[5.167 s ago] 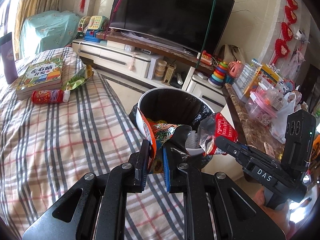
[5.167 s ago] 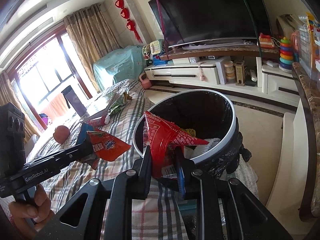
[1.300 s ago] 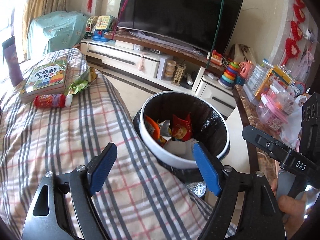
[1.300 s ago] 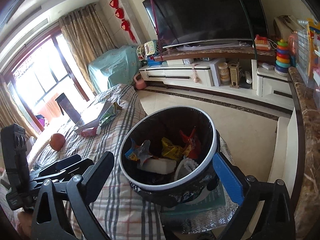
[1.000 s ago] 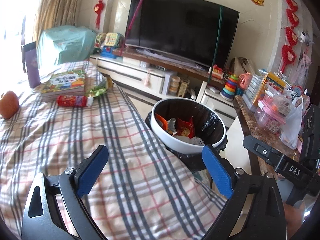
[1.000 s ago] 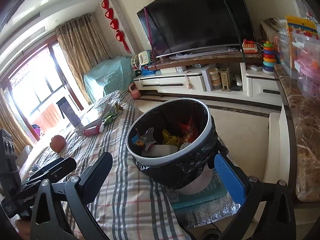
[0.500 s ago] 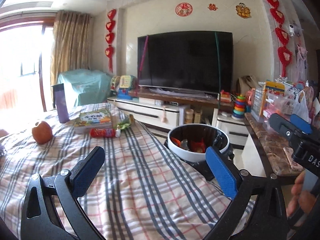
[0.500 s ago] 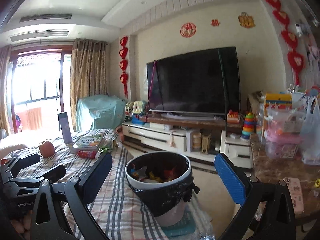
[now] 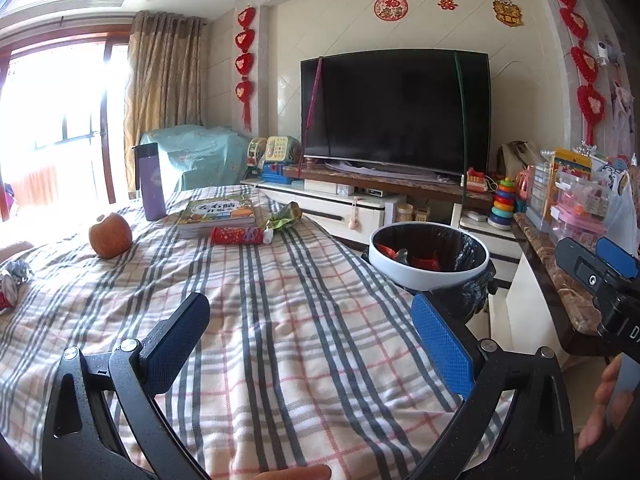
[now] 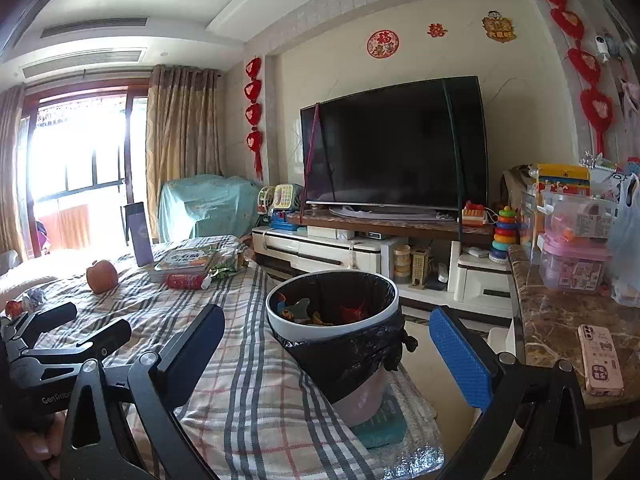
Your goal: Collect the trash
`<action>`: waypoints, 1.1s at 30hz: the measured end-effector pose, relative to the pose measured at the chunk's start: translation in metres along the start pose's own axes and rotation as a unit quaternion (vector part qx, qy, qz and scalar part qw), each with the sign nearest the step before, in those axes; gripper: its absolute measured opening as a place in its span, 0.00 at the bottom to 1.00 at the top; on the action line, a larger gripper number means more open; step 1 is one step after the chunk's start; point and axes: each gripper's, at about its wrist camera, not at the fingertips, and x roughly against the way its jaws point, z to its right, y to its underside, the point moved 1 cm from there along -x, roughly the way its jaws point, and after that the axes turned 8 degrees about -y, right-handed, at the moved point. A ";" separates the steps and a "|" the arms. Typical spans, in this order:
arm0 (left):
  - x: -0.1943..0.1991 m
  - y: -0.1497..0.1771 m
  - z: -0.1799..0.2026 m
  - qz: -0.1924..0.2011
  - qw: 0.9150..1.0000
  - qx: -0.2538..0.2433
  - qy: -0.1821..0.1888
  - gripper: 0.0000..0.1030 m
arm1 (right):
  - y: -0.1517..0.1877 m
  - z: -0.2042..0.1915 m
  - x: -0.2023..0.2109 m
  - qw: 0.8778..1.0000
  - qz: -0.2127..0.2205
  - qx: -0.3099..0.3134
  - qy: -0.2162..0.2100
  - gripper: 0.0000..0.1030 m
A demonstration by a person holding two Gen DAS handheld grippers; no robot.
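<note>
both grippers have pulled back, spread empty, from the trash bin (image 10: 332,330) ahead.

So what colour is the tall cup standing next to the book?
The tall cup is purple with a dark lid, clearest in the left wrist view, beside the book.

Tablecloth (image 9: 280,340): cream ground, plaid of grey stripes crossed by thin pink lines. Beside it, trash bin (image 10: 332,330) with white rim, black liner, red and orange wrappers (image 10: 352,312) inside; on the cloth, beyond the bin, a red tube (image 9: 236,235), green wrapper (image 9: 282,220), green-covered book (image 9: 218,211), purple bottle (image 9: 151,178) and orange-red apple (image 9: 110,235). Both gripper pads (image 9: 440,350) blue with fine grid texture, frames black.
</note>
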 end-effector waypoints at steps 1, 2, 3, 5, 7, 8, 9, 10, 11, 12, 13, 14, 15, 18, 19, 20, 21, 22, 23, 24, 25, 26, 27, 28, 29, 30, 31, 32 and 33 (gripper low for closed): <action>0.001 0.000 0.000 0.002 1.000 -0.001 0.000 1.00 | 0.001 -0.002 0.000 1.000 0.000 0.002 0.000 1.00; 0.002 0.001 0.000 0.003 1.000 0.000 -0.001 1.00 | 0.002 -0.002 0.000 1.000 -0.002 0.004 0.002 1.00; 0.003 0.001 0.000 0.005 1.000 0.000 0.000 1.00 | 0.002 -0.002 0.001 1.000 -0.002 0.004 0.001 1.00; 0.005 0.002 -0.001 0.006 1.000 0.000 0.003 1.00 | 0.003 -0.001 0.002 1.000 -0.002 0.002 -0.002 1.00; 0.005 0.001 0.000 0.006 1.000 0.000 0.003 1.00 | 0.002 -0.001 0.002 1.000 -0.002 0.001 -0.003 1.00; 0.005 0.001 0.000 0.005 1.000 0.000 0.005 1.00 | 0.002 -0.001 0.003 1.000 -0.002 0.001 -0.002 1.00; 0.005 0.001 0.000 0.006 1.000 0.000 0.005 1.00 | 0.002 -0.001 0.003 1.000 -0.002 0.001 0.000 1.00; 0.006 0.001 0.000 0.007 1.000 0.000 0.005 1.00 | 0.002 -0.001 0.002 1.000 -0.003 0.002 0.002 1.00; 0.006 0.001 0.000 0.007 1.000 -0.001 0.005 1.00 | 0.002 -0.001 0.002 1.000 -0.004 0.001 0.001 1.00; 0.006 0.001 0.000 0.008 1.000 0.000 0.005 1.00 | 0.002 -0.001 0.002 1.000 -0.004 0.001 0.000 1.00; 0.007 0.001 0.000 0.009 1.000 0.001 0.006 1.00 | 0.003 -0.001 0.002 1.000 -0.004 -0.001 0.000 1.00; 0.007 0.001 -0.001 0.010 1.000 0.002 0.006 1.00 | 0.003 -0.001 0.002 1.000 -0.004 -0.002 -0.001 1.00; 0.007 0.001 -0.001 0.010 1.000 0.002 0.006 1.00 | 0.003 -0.001 0.002 1.000 -0.004 -0.002 -0.001 1.00; 0.007 0.002 -0.001 0.009 1.000 0.001 0.005 1.00 | 0.003 -0.001 0.002 1.000 -0.006 -0.001 0.001 1.00; 0.008 0.002 -0.001 0.008 1.000 0.001 0.006 1.00 | 0.004 -0.001 0.002 1.000 -0.006 -0.002 0.000 1.00; 0.008 0.002 -0.001 0.006 1.000 0.001 0.006 1.00 | 0.004 -0.001 0.001 1.000 -0.007 -0.003 0.001 1.00; 0.008 0.002 -0.001 0.005 1.000 0.001 0.006 1.00 | 0.005 0.000 0.001 1.000 -0.009 -0.004 0.003 1.00; 0.008 0.002 -0.001 0.006 1.000 0.002 0.006 1.00 | 0.005 0.000 0.001 1.000 -0.010 -0.005 0.004 1.00; 0.008 0.002 -0.001 0.006 1.000 0.003 0.005 1.00 | 0.005 0.001 0.000 1.000 -0.012 -0.006 0.004 1.00; 0.007 0.001 -0.001 0.006 1.000 0.004 0.004 1.00 | 0.006 0.001 -0.001 1.000 -0.013 -0.007 0.005 1.00; 0.007 0.001 -0.001 0.005 1.000 0.006 0.005 1.00 | 0.006 0.002 -0.001 1.000 -0.015 -0.008 0.005 1.00; 0.006 0.001 -0.002 0.004 1.000 0.007 0.005 1.00 | 0.006 0.002 -0.001 1.000 -0.016 -0.009 0.005 1.00; 0.006 0.002 -0.002 0.003 1.000 0.008 0.005 1.00 | 0.007 0.002 -0.002 1.000 -0.017 -0.010 0.005 1.00; 0.006 0.002 -0.002 0.003 1.000 0.009 0.004 1.00 | 0.007 0.002 -0.001 1.000 -0.017 -0.010 0.005 1.00; 0.006 0.002 -0.002 0.003 1.000 0.010 0.003 1.00 | 0.007 0.003 -0.002 1.000 -0.018 -0.011 0.005 1.00; 0.006 0.002 -0.003 0.003 1.000 0.011 0.003 1.00 | 0.007 0.003 -0.001 1.000 -0.018 -0.010 0.006 1.00; 0.006 0.002 -0.003 0.003 1.000 0.012 0.003 1.00 | 0.007 0.003 -0.001 1.000 -0.018 -0.010 0.006 1.00; 0.006 0.002 -0.003 0.003 1.000 0.013 0.003 1.00 | 0.007 0.003 -0.001 1.000 -0.018 -0.010 0.006 1.00; 0.006 0.002 -0.003 0.004 1.000 0.013 0.003 1.00 | 0.007 0.003 -0.001 1.000 -0.018 -0.010 0.007 1.00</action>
